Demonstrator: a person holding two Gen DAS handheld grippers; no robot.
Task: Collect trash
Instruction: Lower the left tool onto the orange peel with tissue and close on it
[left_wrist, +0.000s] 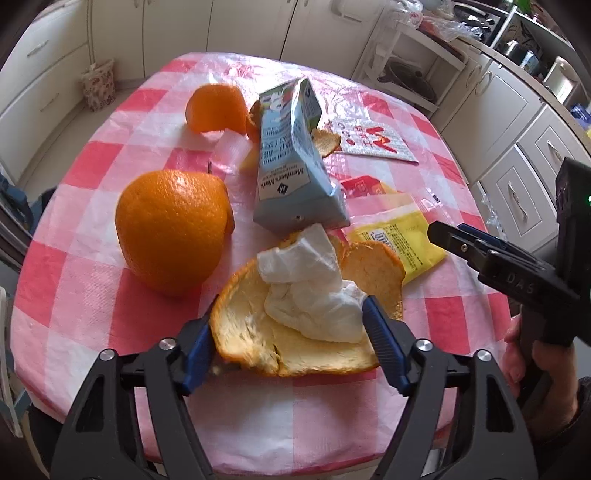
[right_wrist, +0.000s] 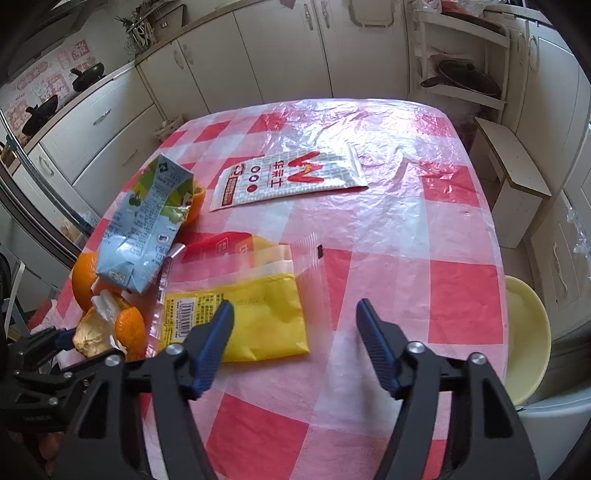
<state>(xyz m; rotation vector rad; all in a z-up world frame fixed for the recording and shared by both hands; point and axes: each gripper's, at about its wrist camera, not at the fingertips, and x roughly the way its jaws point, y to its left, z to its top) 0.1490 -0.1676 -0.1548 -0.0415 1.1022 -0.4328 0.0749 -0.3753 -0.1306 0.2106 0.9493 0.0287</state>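
Straddling a large curl of orange peel (left_wrist: 258, 339) with a crumpled white tissue (left_wrist: 314, 291) lying in it: left gripper (left_wrist: 288, 339), fingers (left_wrist: 199, 350) apart, the pads right against the peel's two ends; whether pressing or merely touching, impossible to tell. Hovering over the checked worktop (right_wrist: 406, 229): right gripper (right_wrist: 295, 343), fingers wide apart and holding nothing, one blue pad (right_wrist: 214, 343) overlapping the near edge of a yellow packet (right_wrist: 266, 325). Scattered farther back: a flattened blue carton (left_wrist: 291, 162), a peel dome (left_wrist: 173, 229) looking like a whole orange, a smaller peel (left_wrist: 218, 107), a red-and-white wrapper (right_wrist: 291, 177). Partly hidden under the yellow packet: a clear film and a red wrapper (right_wrist: 221, 240), print unreadable. Cut off at the right edge of the right wrist view: a pale yellow bowl (right_wrist: 528, 332).
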